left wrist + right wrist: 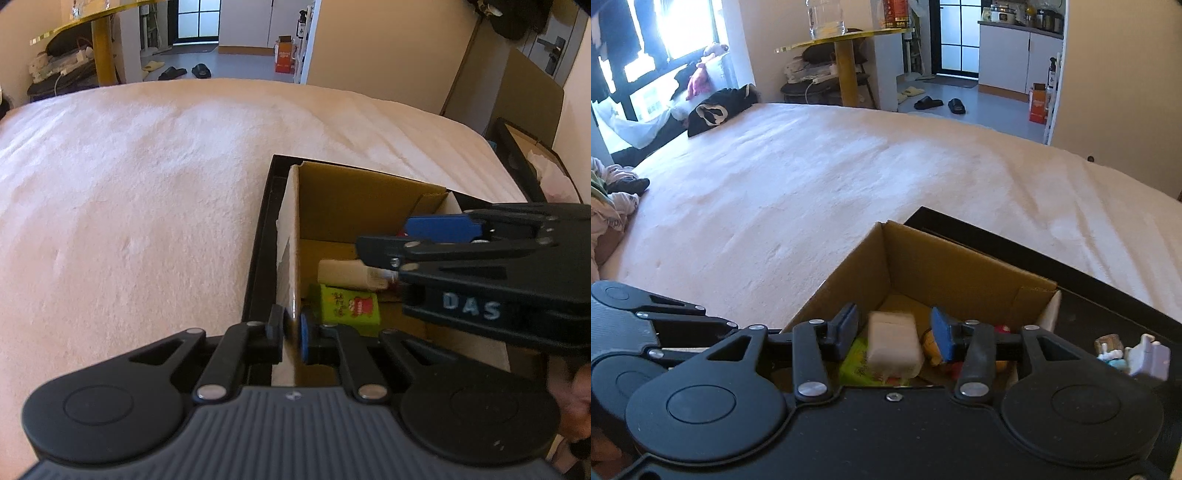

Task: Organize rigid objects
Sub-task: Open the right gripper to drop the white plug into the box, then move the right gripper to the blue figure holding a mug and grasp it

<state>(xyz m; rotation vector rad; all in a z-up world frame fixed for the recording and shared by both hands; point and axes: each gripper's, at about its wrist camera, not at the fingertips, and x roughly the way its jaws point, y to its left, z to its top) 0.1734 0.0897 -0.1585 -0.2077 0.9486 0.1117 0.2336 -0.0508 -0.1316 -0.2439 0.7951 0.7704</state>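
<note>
The left gripper (290, 332) is clamped tight on the left wall of the cardboard box (291, 236), which sits in a black tray (258, 258) on the pale bed cover (147, 184). The right gripper (895, 334) hangs over the box with jaws apart, pads clear of the cream block (894, 347) lying inside beside a green packet (347, 304). Small figurines (1130, 356) rest on the tray outside the box.

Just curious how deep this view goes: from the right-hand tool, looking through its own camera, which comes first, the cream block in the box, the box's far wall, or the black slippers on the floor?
1. Cream block, between the right tool fingers, inside the cardboard box.
2. The box's far wall, just beyond.
3. Black slippers, on the floor past the bed.
</note>
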